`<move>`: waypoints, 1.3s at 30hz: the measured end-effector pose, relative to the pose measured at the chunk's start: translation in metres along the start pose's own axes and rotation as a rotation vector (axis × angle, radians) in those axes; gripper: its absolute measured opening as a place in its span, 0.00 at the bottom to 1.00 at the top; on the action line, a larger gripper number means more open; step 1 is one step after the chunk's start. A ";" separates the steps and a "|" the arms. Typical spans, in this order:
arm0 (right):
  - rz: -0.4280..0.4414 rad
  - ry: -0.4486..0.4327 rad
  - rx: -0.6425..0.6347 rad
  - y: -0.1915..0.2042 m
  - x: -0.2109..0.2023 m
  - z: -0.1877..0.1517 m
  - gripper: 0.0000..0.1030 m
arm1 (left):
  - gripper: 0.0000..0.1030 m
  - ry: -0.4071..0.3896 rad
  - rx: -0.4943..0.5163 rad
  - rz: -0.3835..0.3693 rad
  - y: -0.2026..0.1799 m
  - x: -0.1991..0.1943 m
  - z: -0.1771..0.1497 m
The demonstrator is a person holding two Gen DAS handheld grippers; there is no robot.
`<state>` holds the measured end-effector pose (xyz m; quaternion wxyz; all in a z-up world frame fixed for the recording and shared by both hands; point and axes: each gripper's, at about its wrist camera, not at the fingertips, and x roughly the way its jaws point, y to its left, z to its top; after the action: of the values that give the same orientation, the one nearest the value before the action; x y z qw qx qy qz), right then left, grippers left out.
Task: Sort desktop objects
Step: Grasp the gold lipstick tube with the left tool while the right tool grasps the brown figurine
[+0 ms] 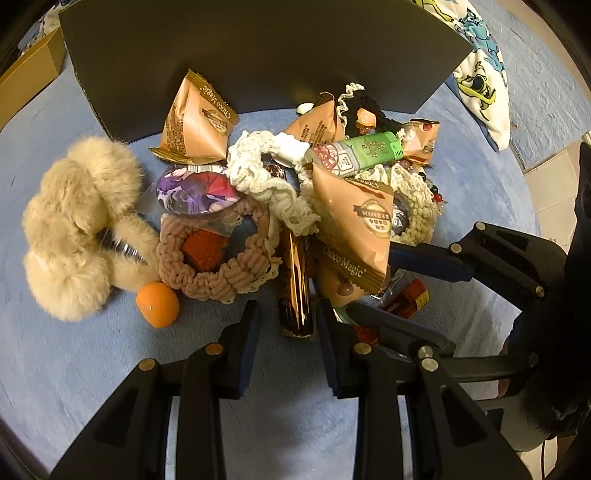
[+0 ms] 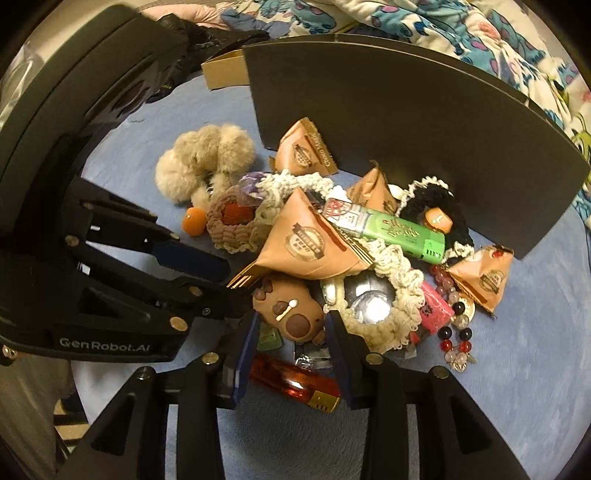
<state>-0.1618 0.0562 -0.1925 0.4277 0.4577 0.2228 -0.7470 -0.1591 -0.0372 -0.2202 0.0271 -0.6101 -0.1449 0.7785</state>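
A heap of small objects lies on a blue mat (image 1: pixel 74 350). In the left wrist view my left gripper (image 1: pixel 290 314) is open, its fingers astride a glossy bronze tube (image 1: pixel 297 295). Around it lie Choco Magic packets (image 1: pixel 351 229), a green lighter (image 1: pixel 354 153), cream (image 1: pixel 266 173) and mauve (image 1: pixel 218 266) scrunchies, a fluffy beige hair clip (image 1: pixel 77 229) and an orange ball (image 1: pixel 157 304). In the right wrist view my right gripper (image 2: pixel 291 325) is open around a brown bear-shaped squishy (image 2: pixel 291 310), above a red lighter (image 2: pixel 295 384). The left gripper shows there too (image 2: pixel 218 273).
A black board (image 1: pixel 258 55) stands behind the heap, a cardboard box (image 1: pixel 29 70) at far left. A bead bracelet (image 2: pixel 454 332), a pink item (image 2: pixel 436 306) and a black scrunchie (image 2: pixel 436 210) lie right of the heap. Patterned bedding (image 2: pixel 480 33) lies beyond the board.
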 end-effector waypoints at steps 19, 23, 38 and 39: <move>0.029 -0.035 0.073 -0.017 -0.002 -0.002 0.22 | 0.30 0.010 0.036 0.084 -0.020 0.013 0.014; 0.023 -0.033 0.056 -0.017 -0.004 -0.004 0.17 | 0.21 0.004 0.022 0.092 -0.019 0.014 0.015; 0.027 -0.071 -0.022 -0.008 0.007 0.032 0.28 | 0.17 0.003 -0.027 0.052 -0.005 0.002 -0.001; 0.031 -0.064 -0.028 -0.005 0.011 0.032 0.29 | 0.17 0.004 -0.028 0.052 -0.004 0.001 -0.002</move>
<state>-0.1846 0.0312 -0.1865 0.4523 0.4309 0.2126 -0.7513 -0.1575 -0.0329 -0.2204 -0.0016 -0.6155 -0.1398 0.7757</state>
